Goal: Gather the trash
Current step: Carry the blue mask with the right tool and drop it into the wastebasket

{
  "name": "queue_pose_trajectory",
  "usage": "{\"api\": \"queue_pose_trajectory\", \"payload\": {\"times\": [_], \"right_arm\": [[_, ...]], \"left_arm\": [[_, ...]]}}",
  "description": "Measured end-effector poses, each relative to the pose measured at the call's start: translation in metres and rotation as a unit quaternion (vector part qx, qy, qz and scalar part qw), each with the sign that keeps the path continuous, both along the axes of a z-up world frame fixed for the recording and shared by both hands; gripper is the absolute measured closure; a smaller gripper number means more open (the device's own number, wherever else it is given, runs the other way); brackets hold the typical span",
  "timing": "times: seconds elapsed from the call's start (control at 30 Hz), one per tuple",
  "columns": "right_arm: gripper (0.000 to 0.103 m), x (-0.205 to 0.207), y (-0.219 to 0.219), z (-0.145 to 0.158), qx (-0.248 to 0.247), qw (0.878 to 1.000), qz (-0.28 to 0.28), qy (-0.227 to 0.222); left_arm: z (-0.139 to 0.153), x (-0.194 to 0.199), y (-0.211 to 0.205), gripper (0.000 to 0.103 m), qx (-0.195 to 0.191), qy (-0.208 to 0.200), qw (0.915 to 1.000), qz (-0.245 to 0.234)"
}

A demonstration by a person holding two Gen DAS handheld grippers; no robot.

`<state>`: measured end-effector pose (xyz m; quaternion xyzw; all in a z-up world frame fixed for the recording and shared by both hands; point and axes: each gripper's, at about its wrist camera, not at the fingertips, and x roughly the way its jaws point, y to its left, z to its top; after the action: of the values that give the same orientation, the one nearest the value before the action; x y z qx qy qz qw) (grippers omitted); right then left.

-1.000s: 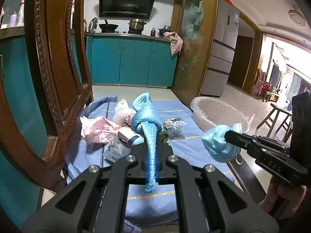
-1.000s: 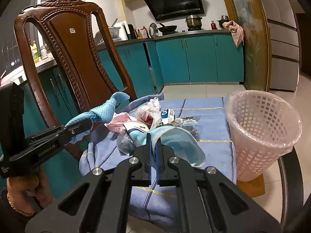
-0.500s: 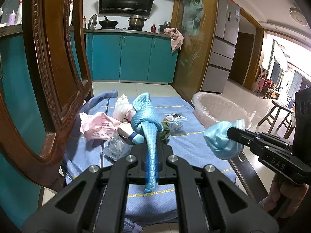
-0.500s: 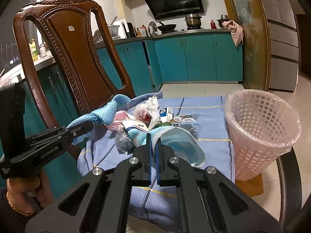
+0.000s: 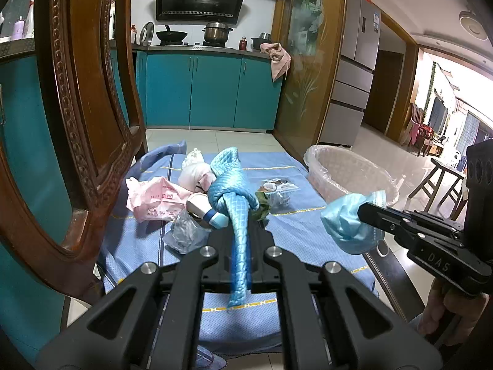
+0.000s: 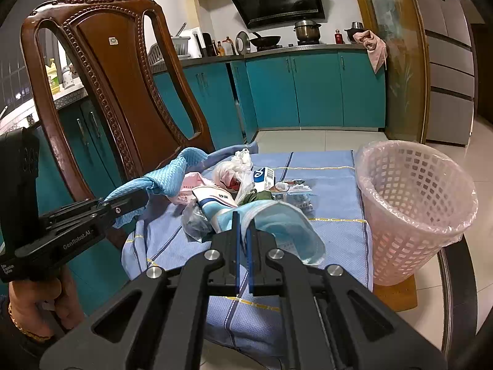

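My left gripper (image 5: 238,231) is shut on a blue quilted cloth (image 5: 232,185), held above the trash pile; the cloth also shows in the right wrist view (image 6: 172,175). My right gripper (image 6: 243,225) is shut on a light blue face mask (image 6: 283,225), held above the blue tablecloth; the mask also shows in the left wrist view (image 5: 348,222). The pile holds a pink wrapper (image 5: 154,199), a white knotted bag (image 5: 192,172), a clear plastic bag (image 5: 185,231) and small packets (image 6: 265,178). A pink lined basket (image 6: 413,203) stands at the right.
A carved wooden chair (image 6: 117,86) stands at the table's left side, close to my left gripper. The blue tablecloth (image 5: 295,228) covers a dark table. Teal kitchen cabinets (image 5: 209,89) are behind. A wooden stool (image 5: 440,182) stands far right.
Both grippers have drawn back and up slightly from the pile, still holding the cloth and the mask. The mask sits a little nearer the basket in the left wrist view.
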<state>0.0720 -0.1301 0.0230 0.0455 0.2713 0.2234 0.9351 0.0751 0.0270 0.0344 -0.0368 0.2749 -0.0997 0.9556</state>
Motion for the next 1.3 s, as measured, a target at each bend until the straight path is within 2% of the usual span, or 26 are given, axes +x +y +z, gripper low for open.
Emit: {"api": "queue_pose_trajectory", "payload": {"times": [0.2, 0.33, 0.4, 0.43, 0.47, 0.57, 0.63, 0.7, 0.77, 0.87, 0.93, 0.97, 1.13, 1.23, 1.3], "right_arm": [[0.099, 0.015, -0.022, 0.016, 0.006, 0.999, -0.036, -0.022], [0.099, 0.051, -0.069, 0.05, 0.021, 0.991, -0.117, -0.068], [0.099, 0.075, -0.087, 0.053, 0.011, 0.984, -0.158, -0.082], [0.099, 0.093, -0.1, 0.047, 0.013, 0.98, -0.182, -0.075], [0.094, 0.109, -0.112, 0.038, 0.019, 0.977, -0.2, -0.065], [0.029, 0.147, -0.144, -0.007, 0.021, 0.968, -0.25, -0.02], [0.029, 0.153, -0.162, -0.026, 0.058, 0.965, -0.251, 0.041], [0.029, 0.134, -0.177, -0.015, 0.114, 0.962, -0.245, 0.044], [0.023, 0.101, -0.189, 0.001, 0.16, 0.953, -0.257, 0.015], [0.012, 0.039, -0.202, 0.011, 0.209, 0.927, -0.309, -0.043], [0.008, 0.001, -0.208, 0.005, 0.23, 0.91, -0.338, -0.065], [0.006, -0.009, -0.208, 0.002, 0.233, 0.907, -0.345, -0.066], [0.006, -0.028, -0.201, -0.003, 0.214, 0.914, -0.341, -0.061], [0.006, -0.031, -0.195, -0.003, 0.2, 0.909, -0.357, -0.08], [0.006, -0.029, -0.196, -0.006, 0.201, 0.907, -0.364, -0.073]], "left_arm": [[0.0, 0.0, 0.0, 0.098, -0.001, 0.001, 1.0, 0.0], [-0.001, 0.001, 0.001, 0.098, -0.004, 0.0, 1.0, 0.002], [-0.002, 0.002, 0.001, 0.098, -0.004, 0.002, 1.0, 0.002], [-0.003, 0.003, 0.0, 0.098, -0.002, 0.002, 1.0, 0.002], [-0.004, 0.003, 0.0, 0.098, 0.0, 0.003, 1.0, 0.003], [-0.007, 0.004, 0.0, 0.098, 0.002, 0.008, 1.0, 0.004], [-0.009, 0.005, 0.0, 0.098, 0.003, 0.011, 0.9999, 0.004], [-0.009, 0.006, -0.002, 0.098, 0.005, 0.012, 0.9999, 0.001], [-0.009, 0.006, -0.006, 0.098, 0.004, 0.012, 0.9999, -0.006], [-0.01, 0.005, -0.018, 0.098, 0.008, 0.013, 0.9996, -0.025], [-0.01, 0.005, -0.032, 0.098, 0.006, 0.018, 0.9988, -0.045], [-0.009, 0.006, -0.038, 0.098, 0.004, 0.02, 0.9983, -0.054], [0.011, 0.028, -0.094, 0.098, -0.004, 0.021, 0.993, -0.116], [0.045, 0.062, -0.145, 0.098, -0.013, -0.009, 0.987, -0.16], [0.06, 0.087, -0.177, 0.097, -0.01, -0.023, 0.9838, -0.178]]}}
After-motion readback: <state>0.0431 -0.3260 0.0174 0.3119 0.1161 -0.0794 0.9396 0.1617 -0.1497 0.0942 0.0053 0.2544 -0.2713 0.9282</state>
